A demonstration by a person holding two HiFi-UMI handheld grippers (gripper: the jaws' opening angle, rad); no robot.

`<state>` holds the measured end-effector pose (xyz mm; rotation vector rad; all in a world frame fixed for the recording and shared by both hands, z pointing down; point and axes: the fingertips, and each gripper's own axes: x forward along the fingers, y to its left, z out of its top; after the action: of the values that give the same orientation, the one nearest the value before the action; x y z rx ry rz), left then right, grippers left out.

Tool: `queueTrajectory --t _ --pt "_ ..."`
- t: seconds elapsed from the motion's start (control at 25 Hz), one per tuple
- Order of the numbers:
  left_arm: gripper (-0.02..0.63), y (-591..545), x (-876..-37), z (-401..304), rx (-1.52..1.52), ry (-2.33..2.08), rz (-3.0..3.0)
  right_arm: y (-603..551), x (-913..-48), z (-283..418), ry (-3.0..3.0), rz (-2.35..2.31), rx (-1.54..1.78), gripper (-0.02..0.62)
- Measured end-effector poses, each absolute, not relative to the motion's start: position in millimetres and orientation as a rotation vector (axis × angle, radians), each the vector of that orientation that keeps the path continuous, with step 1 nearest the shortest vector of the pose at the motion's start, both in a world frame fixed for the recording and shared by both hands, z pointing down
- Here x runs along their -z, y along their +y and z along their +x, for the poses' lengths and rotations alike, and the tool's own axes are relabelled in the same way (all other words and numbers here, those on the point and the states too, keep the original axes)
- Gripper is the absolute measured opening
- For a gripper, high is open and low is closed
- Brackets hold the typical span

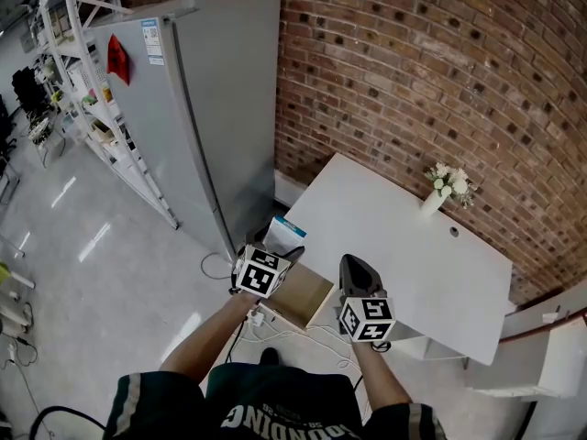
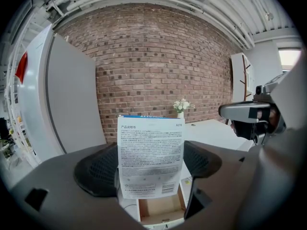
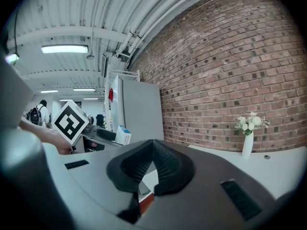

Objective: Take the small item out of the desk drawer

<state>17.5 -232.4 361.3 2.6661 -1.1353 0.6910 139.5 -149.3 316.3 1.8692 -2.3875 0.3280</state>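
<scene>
A brick wall (image 1: 413, 62) runs behind a grey fridge (image 1: 220, 108) and a white table (image 1: 404, 246). At the table's near corner the drawer (image 1: 298, 293) stands open, its bare wooden bottom showing. The left gripper (image 2: 151, 169) has its jaws clamped on the lower part of a small box (image 2: 151, 155), white with a blue top and a printed face, which it holds upright in the air above the drawer and clear of it. The right gripper (image 3: 152, 164) is held over the table edge just beside the drawer, jaws clenched pad against pad. A vase of white flowers (image 1: 440, 191) stands near the table's far edge.
</scene>
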Motion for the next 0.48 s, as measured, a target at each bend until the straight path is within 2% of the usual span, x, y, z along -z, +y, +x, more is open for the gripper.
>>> queueTrajectory --t 0.48 --pt "0.433 -234.3 -361.5 14.2 -0.674 -1.122 2.667 -158.3 -315.0 141.7 -2.349 1.880 -0.298 0.023"
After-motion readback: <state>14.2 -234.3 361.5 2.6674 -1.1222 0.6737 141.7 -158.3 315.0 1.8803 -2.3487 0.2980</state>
